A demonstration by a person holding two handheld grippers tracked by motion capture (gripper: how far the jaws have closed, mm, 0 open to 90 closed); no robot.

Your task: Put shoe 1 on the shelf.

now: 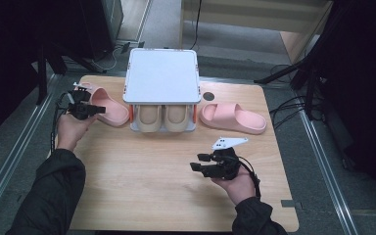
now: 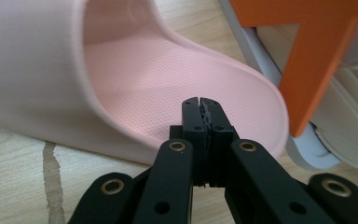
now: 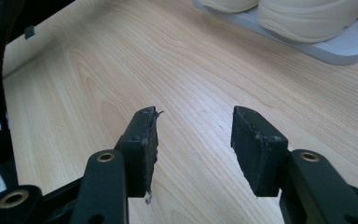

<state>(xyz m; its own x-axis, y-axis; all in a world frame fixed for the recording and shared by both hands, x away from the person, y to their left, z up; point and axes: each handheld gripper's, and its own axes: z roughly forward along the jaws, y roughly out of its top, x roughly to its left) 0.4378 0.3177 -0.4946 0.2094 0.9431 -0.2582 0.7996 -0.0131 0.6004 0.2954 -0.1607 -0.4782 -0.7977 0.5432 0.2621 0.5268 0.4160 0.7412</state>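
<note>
Slippers: two pink (image 1: 108,105) (image 1: 232,117) flank rack (image 1: 161,73), two beige (image 1: 148,117) (image 1: 176,117) inside | left gripper (image 1: 97,110) clenched over left pink slipper's heel | right gripper (image 1: 199,162) released above table (image 1: 142,181)

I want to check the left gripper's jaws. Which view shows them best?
The left gripper view: the left gripper has its jaws pressed together, nothing between them, over the pink slipper. The high view shows it small and dark, beside that slipper.

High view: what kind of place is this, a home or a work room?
Probably a work room or lab set up for recording. The wooden table stands alone on a grey floor, cables trail beside it, and dark stands surround it. The small shoe rack looks like a prop.
</note>
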